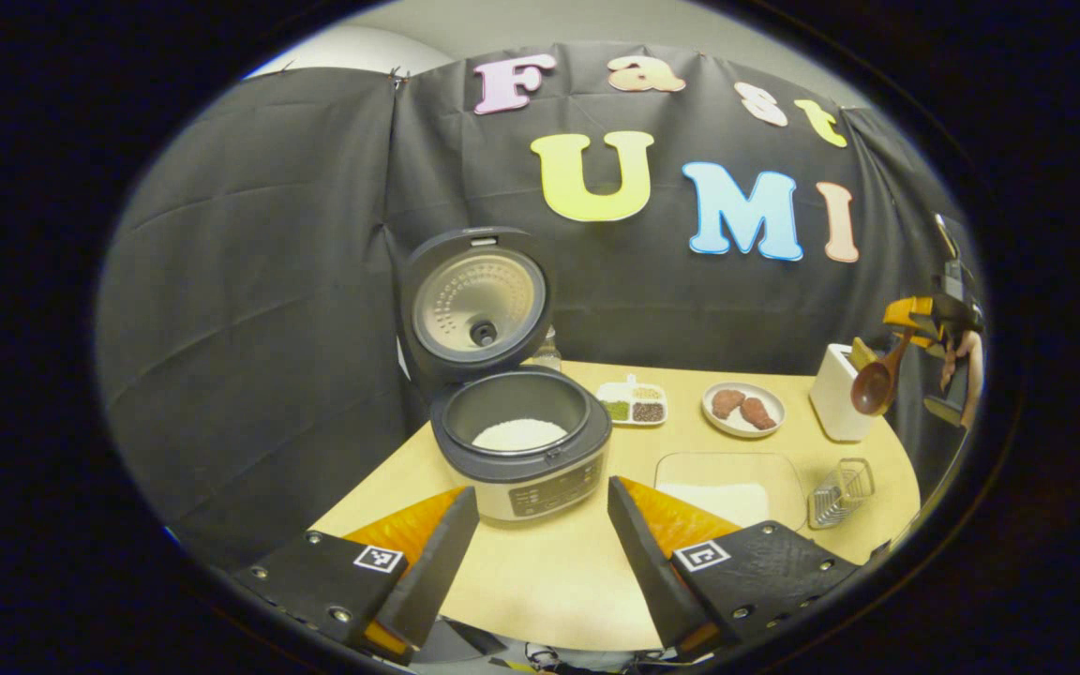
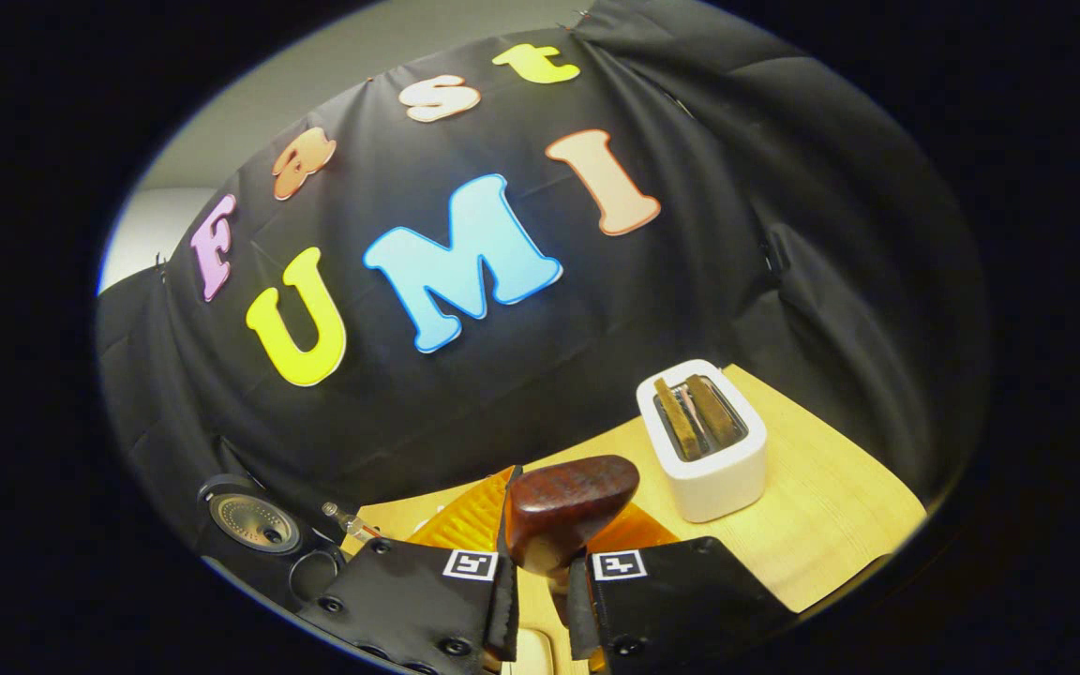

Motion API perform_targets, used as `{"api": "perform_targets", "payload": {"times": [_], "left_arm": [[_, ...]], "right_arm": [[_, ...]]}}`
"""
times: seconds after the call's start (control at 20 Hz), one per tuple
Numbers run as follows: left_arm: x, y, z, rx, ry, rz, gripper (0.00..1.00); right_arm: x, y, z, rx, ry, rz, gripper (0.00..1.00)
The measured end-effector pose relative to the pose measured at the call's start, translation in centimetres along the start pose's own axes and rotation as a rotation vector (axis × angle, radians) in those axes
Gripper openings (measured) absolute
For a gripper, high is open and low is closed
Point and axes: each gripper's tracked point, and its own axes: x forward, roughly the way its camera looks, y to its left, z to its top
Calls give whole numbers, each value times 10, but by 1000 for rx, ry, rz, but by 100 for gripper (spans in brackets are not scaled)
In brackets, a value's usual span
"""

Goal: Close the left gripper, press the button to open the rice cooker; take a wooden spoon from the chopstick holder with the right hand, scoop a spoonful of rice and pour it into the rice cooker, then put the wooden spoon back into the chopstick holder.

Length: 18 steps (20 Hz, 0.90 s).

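The rice cooker [image 1: 521,450] stands open, lid [image 1: 476,305] upright, with white rice in its pot. My left gripper [image 1: 542,492] is open just in front of it, one finger either side of its front panel, holding nothing. At the far right of the left gripper view, my right gripper [image 1: 934,319] holds the wooden spoon [image 1: 873,389] by its handle, bowl down, beside the white chopstick holder [image 1: 838,403]. In the right gripper view, that gripper [image 2: 545,562] is shut on the spoon [image 2: 568,506], up and left of the holder [image 2: 704,441]. The open cooker [image 2: 254,525] shows at lower left.
A clear tray of rice [image 1: 690,464] lies right of the cooker, with a small wire rack [image 1: 840,492] beside it. Behind are a divided dish of grains [image 1: 634,403] and a plate of brown food [image 1: 744,410]. Other wooden utensils [image 2: 695,412] stand in the holder. The table's edge curves near the rack.
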Motion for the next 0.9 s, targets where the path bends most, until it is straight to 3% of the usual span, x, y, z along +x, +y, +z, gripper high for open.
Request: {"api": "perform_targets", "payload": {"times": [0.35,0.8,0.9], "left_arm": [[-22,-13,-18,11,47,30,89],[-43,-5,-29,0,55,78,89],[-45,-3,-34,7,64,85,89]], "right_arm": [[-13,-49,-67,99,138,-42,23],[-1,-73,-132,25,244,-94,21],[-1,-69,-136,44,255,-81,28]]}}
